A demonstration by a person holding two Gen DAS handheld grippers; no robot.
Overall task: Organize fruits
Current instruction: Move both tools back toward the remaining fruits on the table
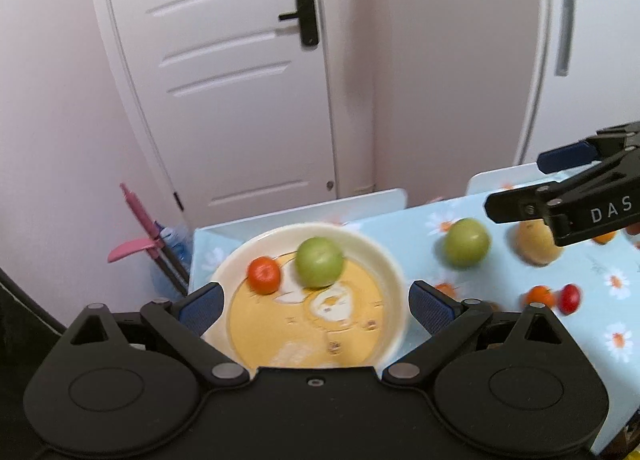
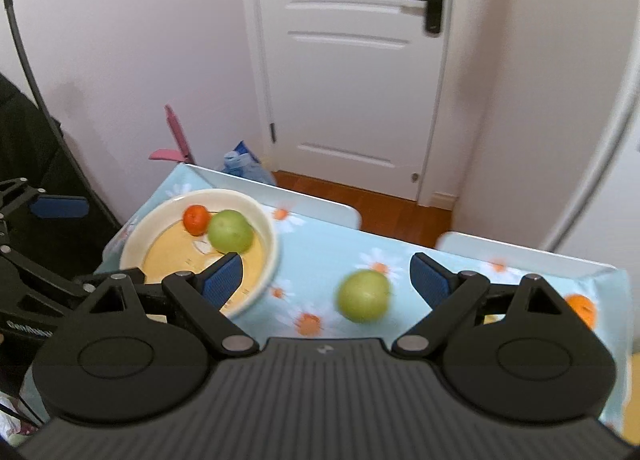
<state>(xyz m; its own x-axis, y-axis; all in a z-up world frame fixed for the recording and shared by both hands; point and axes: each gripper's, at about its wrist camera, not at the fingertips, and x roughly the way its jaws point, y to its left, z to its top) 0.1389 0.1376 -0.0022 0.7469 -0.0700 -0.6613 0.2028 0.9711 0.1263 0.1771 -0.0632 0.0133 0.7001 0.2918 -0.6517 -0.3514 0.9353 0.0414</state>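
Note:
A cream bowl (image 1: 394, 272) (image 2: 269, 234) with a yellow inside stands at the table's left end. It holds a green apple (image 1: 319, 262) (image 2: 230, 231) and a small orange (image 1: 263, 274) (image 2: 196, 219). My left gripper (image 1: 316, 306) is open and empty above the bowl. A second green apple (image 1: 467, 243) (image 2: 363, 295) lies on the cloth. My right gripper (image 2: 327, 278) is open and empty just above and before it; in the left wrist view it (image 1: 520, 184) reaches in from the right. A yellow fruit (image 1: 534, 242), a small orange (image 1: 540, 297) and a red fruit (image 1: 569, 298) lie further right.
The table has a light blue daisy cloth (image 2: 320, 244). Two white chair backs (image 2: 320, 204) (image 2: 520, 252) stand at its far edge. An orange (image 2: 582, 308) lies at the right. A white door (image 2: 348, 60), a pink dustpan (image 2: 176, 144) and a blue bag (image 2: 244, 164) are behind.

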